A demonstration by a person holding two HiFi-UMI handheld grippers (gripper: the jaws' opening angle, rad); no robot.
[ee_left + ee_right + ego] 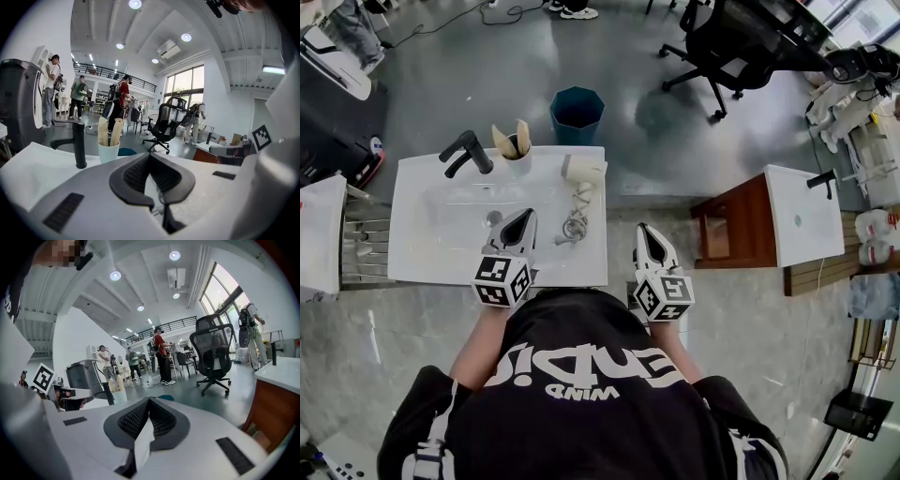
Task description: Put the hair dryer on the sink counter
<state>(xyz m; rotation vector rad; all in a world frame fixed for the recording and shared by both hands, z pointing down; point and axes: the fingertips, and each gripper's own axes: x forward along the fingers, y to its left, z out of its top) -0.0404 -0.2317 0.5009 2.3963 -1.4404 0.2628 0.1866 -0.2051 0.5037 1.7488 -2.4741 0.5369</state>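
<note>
The cream hair dryer (582, 171) lies on the white sink counter (412, 261) at its right side. Its coiled cord (575, 225) trails toward the front edge. My left gripper (526, 215) hovers over the counter's front, just left of the cord, and it is shut on nothing. In the left gripper view its jaws (150, 156) meet at the tip. My right gripper (643, 228) hangs over the floor to the right of the counter, also shut and holding nothing, as the right gripper view (149, 401) shows.
A black faucet (467, 152) and a cup of wooden sticks (515, 143) stand at the counter's back edge. A teal bin (577, 112) sits behind it. To the right stand a brown cabinet (733, 230), a second basin (802, 225) and an office chair (722, 42).
</note>
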